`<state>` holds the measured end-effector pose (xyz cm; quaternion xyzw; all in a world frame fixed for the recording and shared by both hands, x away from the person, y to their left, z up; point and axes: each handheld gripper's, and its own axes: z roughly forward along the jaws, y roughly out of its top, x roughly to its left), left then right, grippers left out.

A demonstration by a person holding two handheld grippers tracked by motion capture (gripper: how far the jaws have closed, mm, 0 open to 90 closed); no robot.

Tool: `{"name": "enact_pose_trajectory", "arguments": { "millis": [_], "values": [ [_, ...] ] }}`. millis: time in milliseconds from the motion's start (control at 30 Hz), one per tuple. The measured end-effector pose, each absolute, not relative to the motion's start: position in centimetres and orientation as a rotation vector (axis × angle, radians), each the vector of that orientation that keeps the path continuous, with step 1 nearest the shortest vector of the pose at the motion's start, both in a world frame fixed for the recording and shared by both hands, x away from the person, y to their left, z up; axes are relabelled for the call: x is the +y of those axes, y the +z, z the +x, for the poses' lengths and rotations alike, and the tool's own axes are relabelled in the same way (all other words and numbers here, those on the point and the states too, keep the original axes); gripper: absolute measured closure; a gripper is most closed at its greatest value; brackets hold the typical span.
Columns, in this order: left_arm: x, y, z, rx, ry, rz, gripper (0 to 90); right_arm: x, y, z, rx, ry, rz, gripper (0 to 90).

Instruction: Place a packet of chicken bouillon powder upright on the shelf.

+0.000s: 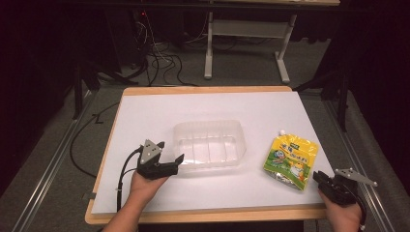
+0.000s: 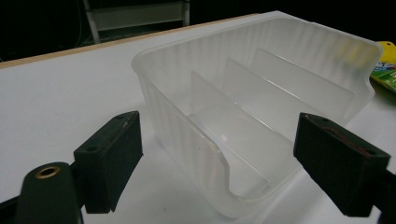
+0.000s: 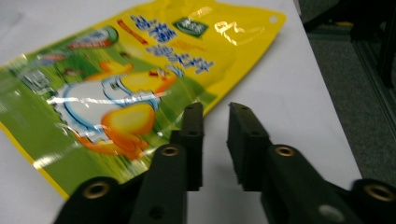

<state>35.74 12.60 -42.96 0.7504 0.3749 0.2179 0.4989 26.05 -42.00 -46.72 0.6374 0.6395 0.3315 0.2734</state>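
A clear plastic container [image 1: 208, 124] with inner dividers stands mid-table. My left gripper [image 1: 175, 163] is at its near left corner, open wide; in the left gripper view that rounded corner of the container [image 2: 187, 116] lies between and beyond the jaws of the gripper [image 2: 219, 140], untouched. A yellow and green snack pouch [image 1: 291, 162] lies flat to the container's right. My right gripper [image 1: 320, 178] sits just off the pouch's near right edge. In the right gripper view its jaws [image 3: 215, 112] stand almost together, nothing in the thin gap, beside the pouch [image 3: 116, 70].
White paper [image 1: 145, 116] covers the wooden table; its right edge [image 1: 314, 130] runs close to the pouch and my right hand. Cables and a desk frame [image 1: 246, 43] are on the floor beyond the far edge.
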Motion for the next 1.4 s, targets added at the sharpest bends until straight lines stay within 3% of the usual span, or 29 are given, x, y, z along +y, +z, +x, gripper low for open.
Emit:
{"name": "enact_pose_trajectory", "arguments": {
  "millis": [167, 1400],
  "values": [
    [12.3, -42.9, 35.8, 0.893, 0.515, 1.805, 16.6, -42.0, -47.4, 25.9, 1.773, 0.92, 1.74, 90.0],
    [15.0, -43.2, 34.5, 0.959, 0.52, 1.809, 17.9, -36.1, -47.6, 29.8, 2.062, 0.991, 1.579, 90.0]
  ]
}}
